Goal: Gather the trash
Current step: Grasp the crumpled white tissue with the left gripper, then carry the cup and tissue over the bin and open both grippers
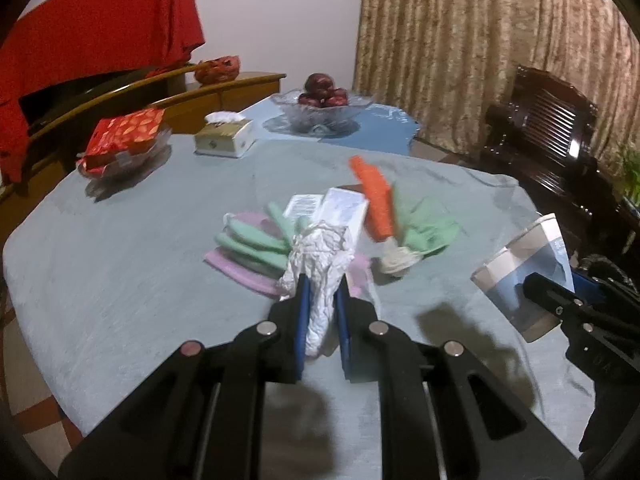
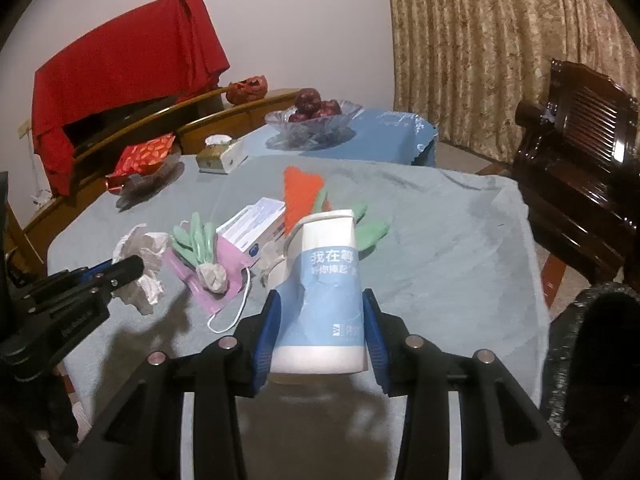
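Observation:
My left gripper (image 1: 322, 286) is shut on a crumpled white paper wad (image 1: 320, 256) and holds it above the table; the wad also shows in the right wrist view (image 2: 140, 268). My right gripper (image 2: 322, 300) is shut on a crushed white and blue paper cup (image 2: 322, 284), also seen at the right of the left wrist view (image 1: 524, 268). On the grey-blue tablecloth (image 2: 440, 248) lie a pink face mask (image 2: 224, 284), a plush radish toy (image 2: 200, 248), a plush carrot toy (image 1: 376, 200) and a small white box (image 2: 256, 228).
At the back stand a glass fruit bowl (image 1: 324, 108), a tissue box (image 1: 226, 138) and a red packet on a glass dish (image 1: 124, 140). A dark wooden chair (image 2: 580, 152) is at the right. A black bag rim (image 2: 592, 352) shows low right.

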Motion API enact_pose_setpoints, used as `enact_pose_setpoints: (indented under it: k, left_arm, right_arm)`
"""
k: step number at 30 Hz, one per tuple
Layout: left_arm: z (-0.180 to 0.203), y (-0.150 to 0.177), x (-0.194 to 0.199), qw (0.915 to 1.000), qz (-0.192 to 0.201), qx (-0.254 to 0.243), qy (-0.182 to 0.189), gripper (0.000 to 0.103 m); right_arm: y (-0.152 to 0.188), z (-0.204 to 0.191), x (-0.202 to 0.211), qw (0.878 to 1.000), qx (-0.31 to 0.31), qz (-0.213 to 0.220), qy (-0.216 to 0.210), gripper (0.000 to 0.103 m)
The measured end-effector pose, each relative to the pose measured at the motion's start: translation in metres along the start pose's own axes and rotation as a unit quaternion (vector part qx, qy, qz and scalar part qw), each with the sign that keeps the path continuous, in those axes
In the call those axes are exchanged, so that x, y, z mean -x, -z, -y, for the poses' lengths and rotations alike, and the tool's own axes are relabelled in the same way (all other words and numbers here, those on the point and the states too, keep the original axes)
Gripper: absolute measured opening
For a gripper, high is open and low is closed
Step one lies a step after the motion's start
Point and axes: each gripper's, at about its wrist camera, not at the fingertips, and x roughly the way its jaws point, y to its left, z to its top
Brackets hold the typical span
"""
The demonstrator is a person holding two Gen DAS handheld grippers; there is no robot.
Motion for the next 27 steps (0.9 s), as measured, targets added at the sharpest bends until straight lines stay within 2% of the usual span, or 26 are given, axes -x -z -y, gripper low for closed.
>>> enact_pose_setpoints:
  k: [15, 22, 27]
  left_arm:
    - [0.079, -0.010, 0.032, 0.9969, 0.030, -0.045, 0.057, 0.013]
    - [0.126, -0.007, 0.041, 0.9920, 0.035, -0.071, 0.097, 0.013]
    - [0.171, -0.003, 0.045, 0.9856, 0.036, -0.094, 0.136, 0.013]
  right_arm:
    - [-0.003, 0.053, 0.068, 0.998, -0.022, 0.044, 0.046, 0.041]
    - [0.008, 0.088, 0.098, 0.994, -0.043, 0.055, 0.080, 0.041]
    - [0.018, 0.122, 0.125, 0.990, -0.063, 0.063, 0.113, 0.041]
